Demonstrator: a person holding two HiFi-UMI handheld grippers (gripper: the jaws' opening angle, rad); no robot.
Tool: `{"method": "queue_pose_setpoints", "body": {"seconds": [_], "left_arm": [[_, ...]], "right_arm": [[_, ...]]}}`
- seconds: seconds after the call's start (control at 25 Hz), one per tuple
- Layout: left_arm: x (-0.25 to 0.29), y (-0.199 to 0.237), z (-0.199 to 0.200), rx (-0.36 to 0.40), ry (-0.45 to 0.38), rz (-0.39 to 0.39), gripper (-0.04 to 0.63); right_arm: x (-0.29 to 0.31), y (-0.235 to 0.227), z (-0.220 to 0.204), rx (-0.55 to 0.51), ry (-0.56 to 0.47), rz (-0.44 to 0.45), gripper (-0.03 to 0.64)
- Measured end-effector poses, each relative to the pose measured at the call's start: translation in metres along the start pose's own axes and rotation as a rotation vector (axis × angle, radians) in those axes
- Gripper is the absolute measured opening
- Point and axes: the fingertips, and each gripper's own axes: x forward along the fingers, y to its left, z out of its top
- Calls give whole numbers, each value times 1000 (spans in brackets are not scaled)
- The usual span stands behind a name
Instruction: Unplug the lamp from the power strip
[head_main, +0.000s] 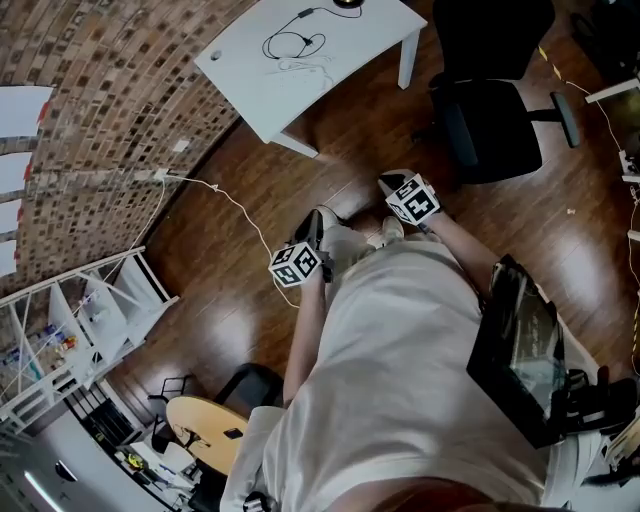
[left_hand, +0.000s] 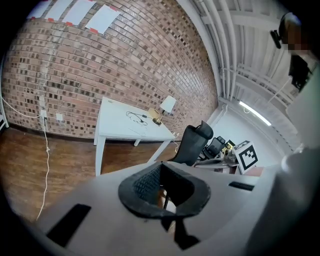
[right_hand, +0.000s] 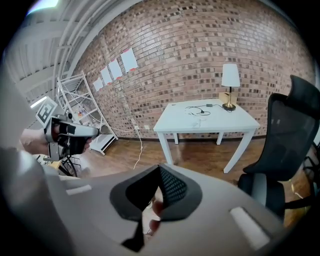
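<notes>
left gripper (left_hand: 161, 186) and right gripper (right_hand: 156, 192) have jaws seemingly pressed together, gripping nothing.

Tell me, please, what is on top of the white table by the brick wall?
On the white table: a table lamp at its far corner and loose coiled cables. A power strip cannot be made out.

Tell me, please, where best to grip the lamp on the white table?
On the lamp, probably the thin upright stem below the shade, jaws closing sideways from the front edge of the table; the brick wall blocks the back and the shade looks too wide.
</notes>
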Motion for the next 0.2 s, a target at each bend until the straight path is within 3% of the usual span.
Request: {"method": "queue_pose_setpoints", "body": {"seconds": [0.2], "left_arm": [[15, 29, 13, -16, 30, 8, 3]], "right_arm": [[25, -17, 28, 30, -10, -6, -9]]}}
